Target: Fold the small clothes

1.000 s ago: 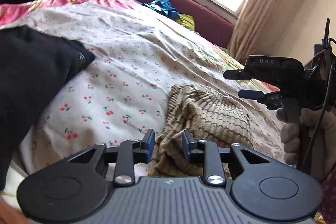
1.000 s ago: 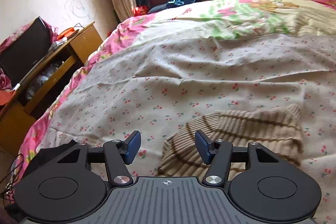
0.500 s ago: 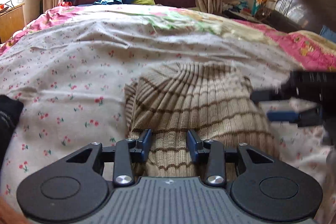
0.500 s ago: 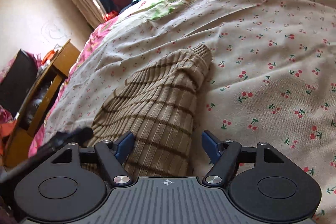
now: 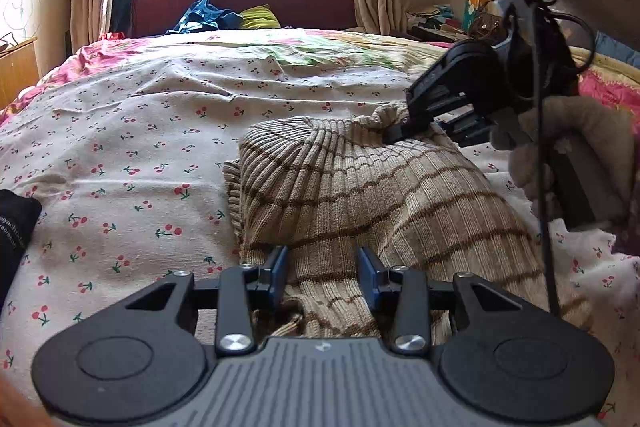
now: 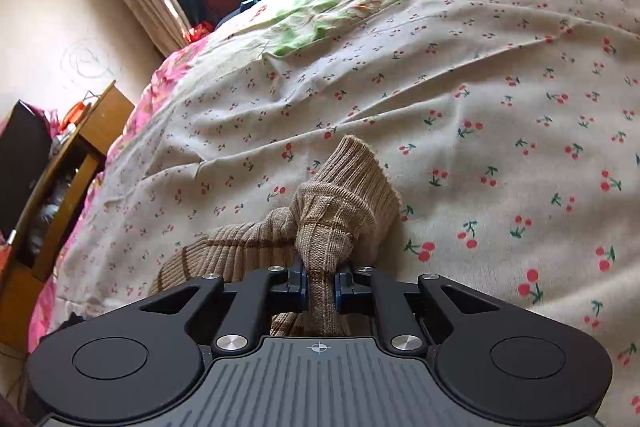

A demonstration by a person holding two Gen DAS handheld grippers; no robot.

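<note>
Left wrist view: striped knit garment [image 5: 360, 195] lying bunched on the cherry-print bedsheet [image 5: 140, 147], not yet flat and not yet folded. No clean crease or squared edge anywhere, so most of the folding looks to be ahead. Black garment [image 5: 14, 223] at the near left edge, apart from the knit and untouched.

Left gripper [image 5: 322, 277] about a third open, its blue pads either side of a ridge of the knit's near edge. Cloth between the pads, but no clear pinch showing; possibly brushing the fabric, hard to tell at this angle.

Right gripper [image 5: 404, 131] at the far right corner of the knit, carried in a gloved hand [image 5: 576, 147].

Right wrist view: right gripper [image 6: 322, 287] closing nearly shut, pads pressing a gathered tuck of the knit [image 6: 320, 223] between them, the ribbed cuff end standing up just beyond. Cherry-print sheet [image 6: 500, 147] bare to the right and far side.
</note>
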